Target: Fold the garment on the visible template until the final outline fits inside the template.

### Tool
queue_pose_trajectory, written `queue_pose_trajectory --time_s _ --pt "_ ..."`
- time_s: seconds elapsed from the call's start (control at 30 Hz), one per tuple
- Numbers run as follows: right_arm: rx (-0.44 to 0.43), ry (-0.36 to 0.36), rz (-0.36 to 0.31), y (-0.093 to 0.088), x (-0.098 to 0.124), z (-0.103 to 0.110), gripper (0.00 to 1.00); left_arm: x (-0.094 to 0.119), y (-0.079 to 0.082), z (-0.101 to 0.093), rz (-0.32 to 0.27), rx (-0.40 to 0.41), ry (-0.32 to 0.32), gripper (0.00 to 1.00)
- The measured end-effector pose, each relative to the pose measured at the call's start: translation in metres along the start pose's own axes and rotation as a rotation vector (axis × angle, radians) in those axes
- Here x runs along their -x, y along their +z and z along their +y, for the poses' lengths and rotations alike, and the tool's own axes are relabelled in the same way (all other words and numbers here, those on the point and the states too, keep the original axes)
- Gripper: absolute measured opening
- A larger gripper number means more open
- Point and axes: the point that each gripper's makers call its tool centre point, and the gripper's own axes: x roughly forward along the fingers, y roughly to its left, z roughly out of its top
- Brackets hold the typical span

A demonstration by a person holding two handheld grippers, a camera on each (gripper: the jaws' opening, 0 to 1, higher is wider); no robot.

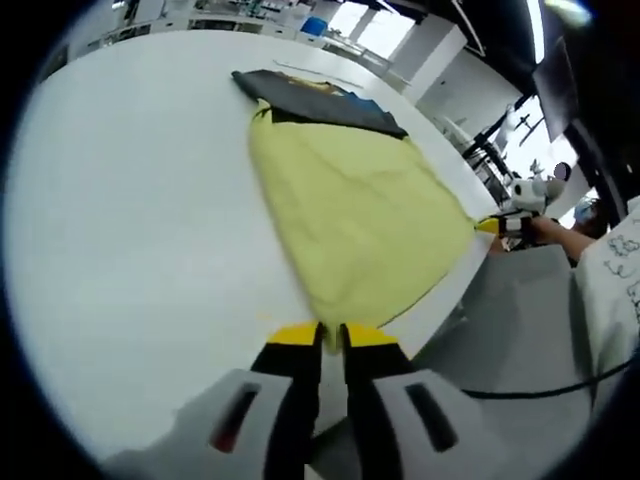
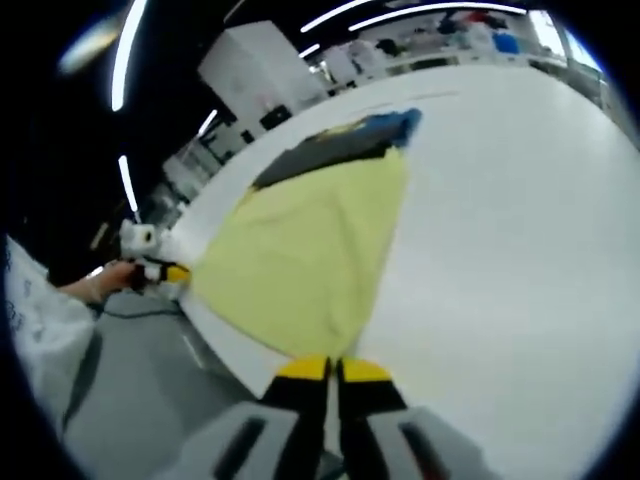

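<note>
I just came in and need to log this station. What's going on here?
A person is folding a yellow garment on a white table, holding tongs in each hand. The left tongs and the right tongs are each shut on a near corner of it. Its far end lies on a dark template.

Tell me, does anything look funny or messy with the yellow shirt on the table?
A bit. The yellow garment is pulled toward the near edge of the white table, each near corner pinched by a gripper: the left gripper and the right gripper. Its far end lies over a dark sheet, hiding most of it. Nothing looks torn or spilled.
</note>
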Motion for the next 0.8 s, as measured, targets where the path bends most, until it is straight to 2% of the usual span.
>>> queue_pose_trajectory --time_s 0.03,0.07,0.13,0.27,0.53,0.6,0.7,0.8 --pt "0.002 -0.001 0.005 0.0 0.0 0.0 0.0 0.0 0.003 -0.003 -0.019 0.008 -0.015 0.0" --pt "0.004 -0.002 0.011 0.0 0.0 0.0 0.0 0.0 0.001 -0.002 -0.004 0.017 -0.003 0.0" --pt "0.015 0.003 0.021 -0.001 0.001 0.001 0.0 0.001 0.001 -0.003 -0.007 -0.008 0.001 0.0" --pt "0.011 0.012 0.013 0.004 0.008 0.003 0.0 0.007 0.003 -0.006 -0.019 -0.004 -0.006 0.0" --pt "0.038 0.055 0.022 0.002 0.017 0.019 0.0 0.02 0.005 -0.012 -0.056 0.011 -0.018 0.0" --pt "0.036 0.068 0.021 0.002 0.022 0.024 0.0 0.026 0.007 -0.016 -0.072 0.01 -0.019 0.0" --pt "0.031 0.092 0.009 0.004 0.029 0.033 0.0 0.037 0.014 -0.022 -0.126 0.031 -0.026 0.0" --pt "0.033 0.107 0.003 0.007 0.037 0.044 0.0 0.047 0.015 -0.025 -0.145 0.035 -0.026 0.0"
